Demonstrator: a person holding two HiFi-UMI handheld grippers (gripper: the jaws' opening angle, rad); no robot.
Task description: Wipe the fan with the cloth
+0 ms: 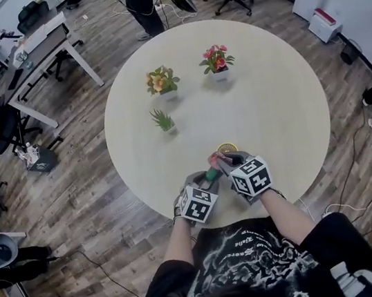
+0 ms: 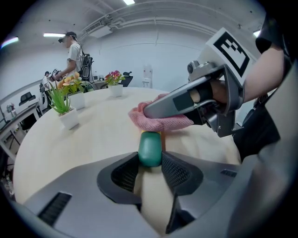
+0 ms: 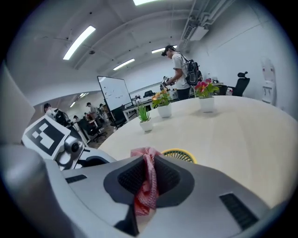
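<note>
Near the front edge of the round table [image 1: 269, 96], the head view shows the left claw [image 1: 209, 175] and right claw [image 1: 220, 161] meeting, with the yellow fan [image 1: 226, 148] just beyond them.

Left gripper view: this claw is clamped on the fan's green handle [image 2: 150, 148]. The handle's long axis runs straight away, and the pink cloth [image 2: 160, 122] mostly covers the head.

Right gripper view: this claw pinches the cloth [image 3: 148, 181]. The fan's grille [image 3: 179, 155] lies just ahead, slightly right, so the wipe likely goes forward.
</note>
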